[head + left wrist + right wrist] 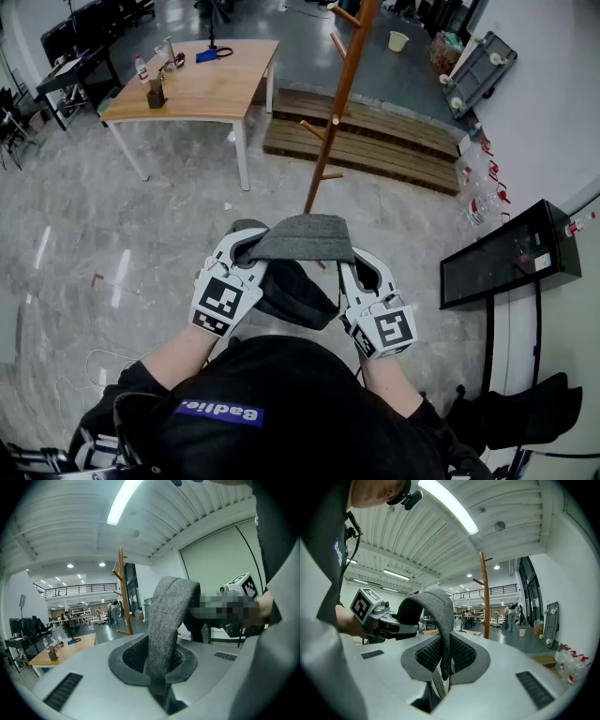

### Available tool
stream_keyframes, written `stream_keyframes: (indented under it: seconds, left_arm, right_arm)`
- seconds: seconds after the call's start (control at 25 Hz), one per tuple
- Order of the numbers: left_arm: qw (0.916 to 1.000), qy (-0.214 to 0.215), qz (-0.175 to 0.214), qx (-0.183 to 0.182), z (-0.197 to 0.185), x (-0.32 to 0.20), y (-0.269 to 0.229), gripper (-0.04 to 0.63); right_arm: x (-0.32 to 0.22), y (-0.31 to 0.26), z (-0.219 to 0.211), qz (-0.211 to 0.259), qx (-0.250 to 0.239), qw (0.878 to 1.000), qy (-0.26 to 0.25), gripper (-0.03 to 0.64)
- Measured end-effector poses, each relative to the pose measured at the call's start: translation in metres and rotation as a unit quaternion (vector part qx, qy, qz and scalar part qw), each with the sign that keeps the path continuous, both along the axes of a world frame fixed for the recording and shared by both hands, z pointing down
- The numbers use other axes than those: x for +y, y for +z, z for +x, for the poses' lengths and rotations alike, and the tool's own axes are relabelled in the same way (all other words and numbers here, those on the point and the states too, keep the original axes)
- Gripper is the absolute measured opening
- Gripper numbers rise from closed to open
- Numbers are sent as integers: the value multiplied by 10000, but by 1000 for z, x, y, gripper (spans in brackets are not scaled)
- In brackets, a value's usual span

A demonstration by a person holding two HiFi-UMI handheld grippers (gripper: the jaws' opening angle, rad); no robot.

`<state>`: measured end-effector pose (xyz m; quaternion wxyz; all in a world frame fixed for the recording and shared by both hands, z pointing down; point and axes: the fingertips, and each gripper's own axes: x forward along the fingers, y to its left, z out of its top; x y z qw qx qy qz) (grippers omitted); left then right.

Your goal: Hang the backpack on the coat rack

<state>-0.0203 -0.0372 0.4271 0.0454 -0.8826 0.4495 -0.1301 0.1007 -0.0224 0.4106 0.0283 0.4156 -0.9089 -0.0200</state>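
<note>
A dark backpack hangs close in front of the person's body, between both hands. Its grey padded strap arches from one gripper to the other. My left gripper is shut on the strap's left end, and the strap rises from between its pads. My right gripper is shut on the right end, where the strap curls over its jaws. The wooden coat rack stands on the floor just ahead, with pegs sticking out; it also shows as a coat rack in the distance and as a coat rack further off.
A wooden table with small items stands at the upper left. Wooden pallets lie behind the rack. A black cabinet and several bottles line the right wall. A grey cart leans at the far right.
</note>
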Motion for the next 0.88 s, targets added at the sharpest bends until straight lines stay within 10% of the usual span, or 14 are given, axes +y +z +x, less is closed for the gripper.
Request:
stream_keyframes:
  seconds: [0.88]
  left_arm:
    - [9978, -571, 150, -299, 38, -32, -25, 30]
  right_arm:
    - [-30, -18, 36, 45, -11, 9941, -1086, 32]
